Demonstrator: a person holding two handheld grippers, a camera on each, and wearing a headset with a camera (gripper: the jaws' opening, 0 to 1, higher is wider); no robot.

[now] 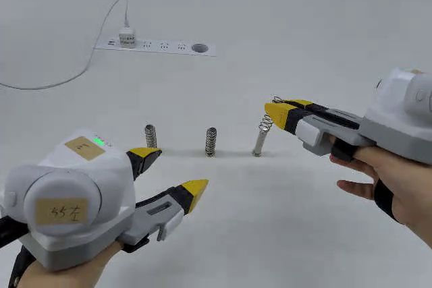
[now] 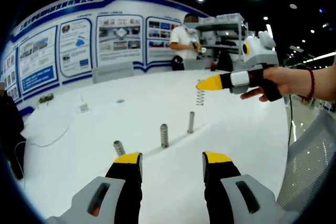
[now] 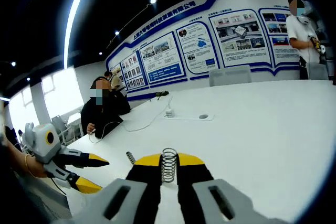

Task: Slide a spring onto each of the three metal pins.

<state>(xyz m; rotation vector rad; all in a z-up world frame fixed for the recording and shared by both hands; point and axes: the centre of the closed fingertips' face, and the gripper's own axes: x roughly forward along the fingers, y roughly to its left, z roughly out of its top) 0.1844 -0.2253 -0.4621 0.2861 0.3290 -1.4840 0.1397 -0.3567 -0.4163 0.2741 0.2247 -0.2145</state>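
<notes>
Springs sit on 2 of the 3 pins: the middle pin (image 1: 211, 141), just left of the bare pin (image 1: 259, 144), and the end pin (image 1: 150, 136), further out on that same side. Both look fully seated, with the coils reaching down to the bench (image 1: 304, 220). I judge the job 2 parts done out of 3, with 1 spring yet to go on.

That last spring (image 1: 268, 124) is in my right hand-held gripper (image 1: 275, 108). The jaws are closed on its upper coils, and the rest hangs free below the yellow tips. In the left gripper view, the spring hangs directly above the bare pin with a small gap between its lowest coil and the pin's top. In the head view, the 2 overlap, so I cannot tell for certain whether the coil has begun to catch the tip. My guess is that it has not, and that the spring needs lining up over the pin and lowering straight down.

My left hand-held gripper (image 1: 175, 170) has its jaws spread wide and holds nothing. It hovers over the bench on my side of the bare pin and off to its left, well apart from it, nearer the 2 finished pins.
</notes>
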